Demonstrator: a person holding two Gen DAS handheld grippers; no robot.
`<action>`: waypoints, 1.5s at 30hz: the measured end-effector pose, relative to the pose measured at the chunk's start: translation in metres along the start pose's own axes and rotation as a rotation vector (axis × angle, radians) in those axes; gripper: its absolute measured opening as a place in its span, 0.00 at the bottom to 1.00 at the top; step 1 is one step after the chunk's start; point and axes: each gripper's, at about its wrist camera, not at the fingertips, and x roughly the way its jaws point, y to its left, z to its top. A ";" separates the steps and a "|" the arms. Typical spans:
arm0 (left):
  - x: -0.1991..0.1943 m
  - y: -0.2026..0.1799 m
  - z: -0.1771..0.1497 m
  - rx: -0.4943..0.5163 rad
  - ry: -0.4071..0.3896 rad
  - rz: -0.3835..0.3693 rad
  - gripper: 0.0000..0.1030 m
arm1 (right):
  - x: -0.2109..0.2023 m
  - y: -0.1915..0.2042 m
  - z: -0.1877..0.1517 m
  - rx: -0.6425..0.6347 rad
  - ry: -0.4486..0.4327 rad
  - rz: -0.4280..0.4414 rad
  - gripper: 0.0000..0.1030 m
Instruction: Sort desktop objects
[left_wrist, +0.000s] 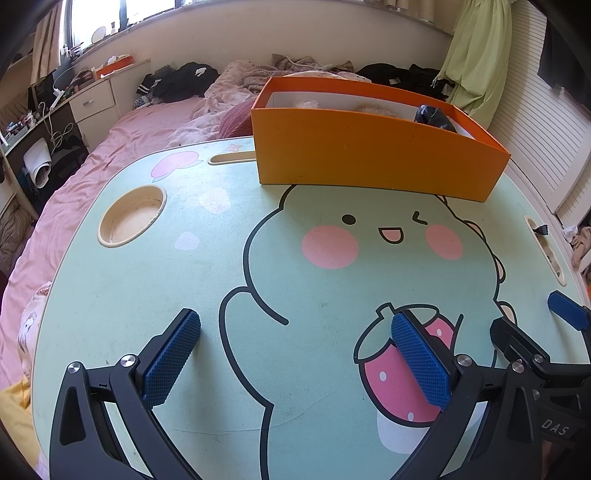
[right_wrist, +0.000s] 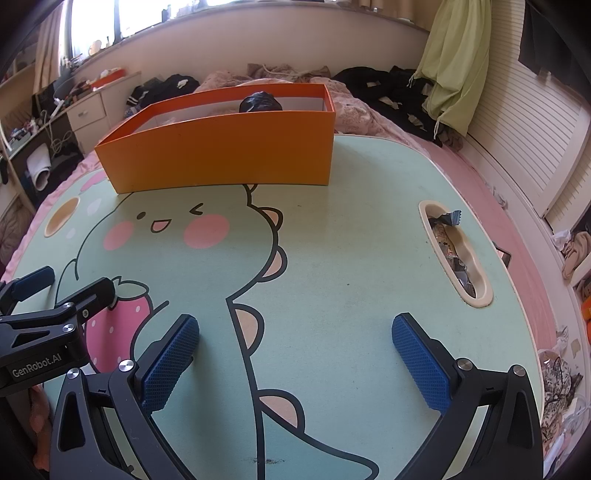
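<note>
Only right wrist view shows wrappers (right_wrist: 452, 236) filling table slot (right_wrist: 480, 284).

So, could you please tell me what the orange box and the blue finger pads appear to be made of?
Orange box: likely matte cardboard, with thin flat walls and a white inside. Blue pads on the fingers: probably rubber, with a fine gridded texture.

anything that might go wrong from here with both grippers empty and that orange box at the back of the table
1. The orange box overhangs the table's far edge, so a push from the left gripper or right gripper could slide it onto the bed.
2. The wrappers sit deep in the narrow side slot, so open fingers may scrape the rim or miss them.
</note>
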 end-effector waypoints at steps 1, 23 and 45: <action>0.000 0.000 0.000 0.000 0.000 0.000 1.00 | 0.000 0.000 0.000 0.000 0.000 0.000 1.00; -0.004 -0.073 0.159 0.120 0.041 -0.355 0.74 | -0.002 -0.001 0.001 0.002 -0.001 0.005 1.00; -0.083 -0.008 0.071 0.153 -0.145 -0.357 0.31 | 0.002 0.007 0.005 0.002 -0.002 0.018 1.00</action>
